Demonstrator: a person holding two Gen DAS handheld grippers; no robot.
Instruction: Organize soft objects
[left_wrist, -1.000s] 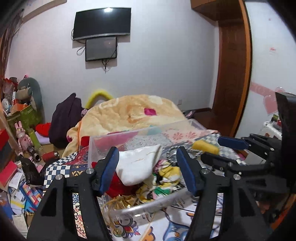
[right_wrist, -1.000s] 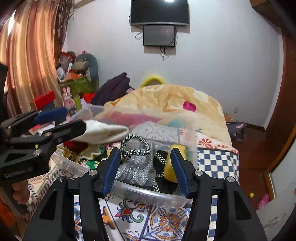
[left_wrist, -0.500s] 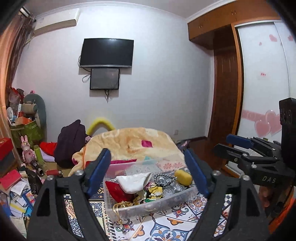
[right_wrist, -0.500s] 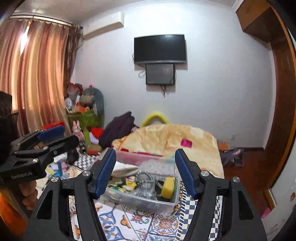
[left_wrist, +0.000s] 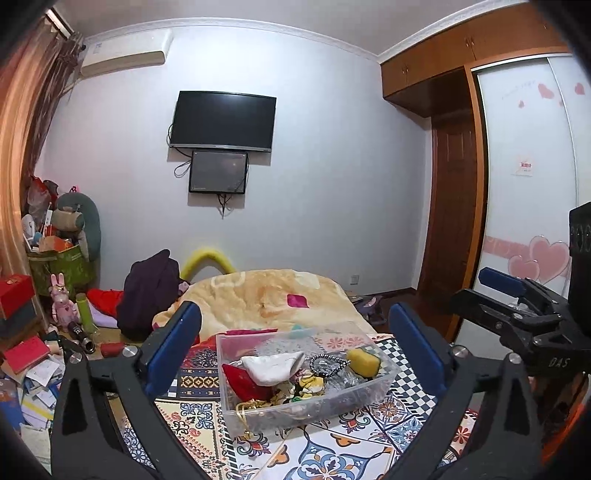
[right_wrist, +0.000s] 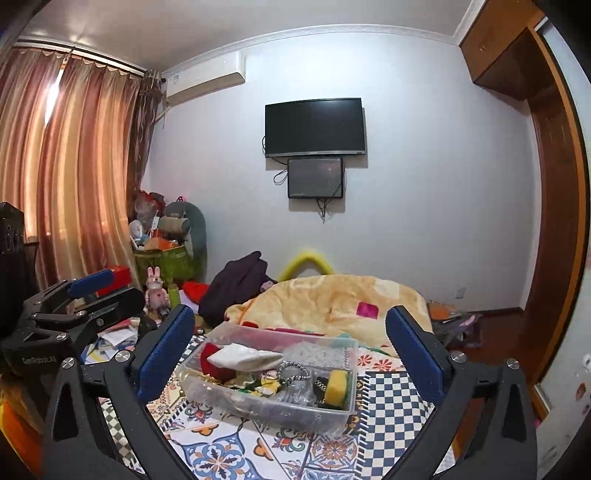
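Sitting on the patterned cloth (left_wrist: 332, 454), a clear plastic bin (left_wrist: 306, 402) holds the soft things. From the left wrist view, a white cloth (left_wrist: 273, 365) lies on top near the bin's middle, with a red fabric piece (left_wrist: 242, 382) at its 8 o'clock. A yellow sponge (left_wrist: 364, 360) rests toward the bin's 3 o'clock side, and a black-and-white beaded loop (left_wrist: 328, 363) lies between sponge and cloth. Small yellow and green items (left_wrist: 306, 386) sit beneath them. At 12 o'clock beyond the bin a yellow blanket (left_wrist: 266, 299) is heaped. The left gripper (left_wrist: 295, 350) hangs above the bin, its jaws spread wide and holding nothing. The right gripper (right_wrist: 291, 354) is likewise released and empty, framing the bin from above.
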